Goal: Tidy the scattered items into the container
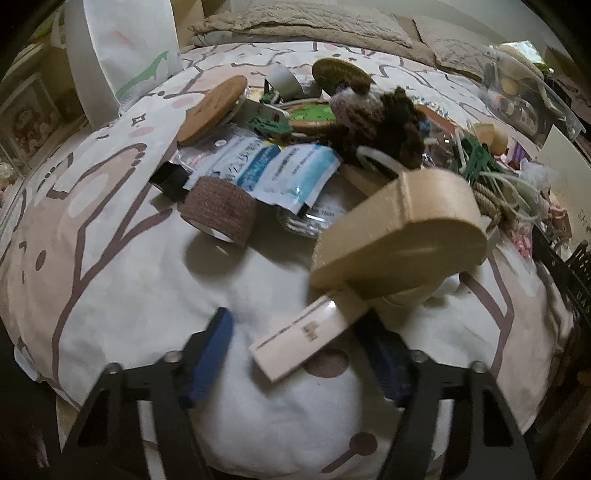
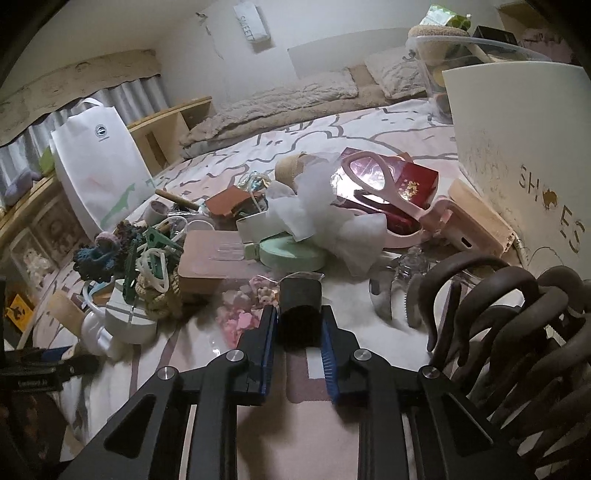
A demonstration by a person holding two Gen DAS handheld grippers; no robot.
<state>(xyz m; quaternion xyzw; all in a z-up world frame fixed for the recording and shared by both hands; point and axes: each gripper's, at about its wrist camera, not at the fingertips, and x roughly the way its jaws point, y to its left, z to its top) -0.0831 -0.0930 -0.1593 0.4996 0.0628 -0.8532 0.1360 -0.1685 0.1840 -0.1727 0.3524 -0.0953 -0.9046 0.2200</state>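
Right gripper (image 2: pixel 300 328) clamped on a small black block (image 2: pixel 300 309), just in front of the pile's green tape dispenser (image 2: pixel 291 254); lift straight up before swinging toward the white box (image 2: pixel 517 147) right of it. Left gripper (image 1: pixel 299 354) jaws partly apart around a slim pink box (image 1: pixel 299 345), contact unclear. Only the left view shows this box and the wooden whistle-shaped piece (image 1: pixel 402 236) above it.

1. A bed (image 2: pixel 369 133) with a white cover printed in pink and brown lines fills the middle
2. Beige pillows (image 2: pixel 295 92) lie along its far edge, toward 12 o'clock
3. A pale plain wall (image 2: pixel 332 22) rises behind them
4. At 10 o'clock a wooden shelf unit (image 2: pixel 173 125) stands under grey curtains (image 2: pixel 110 92)
5. The light is dim and soft
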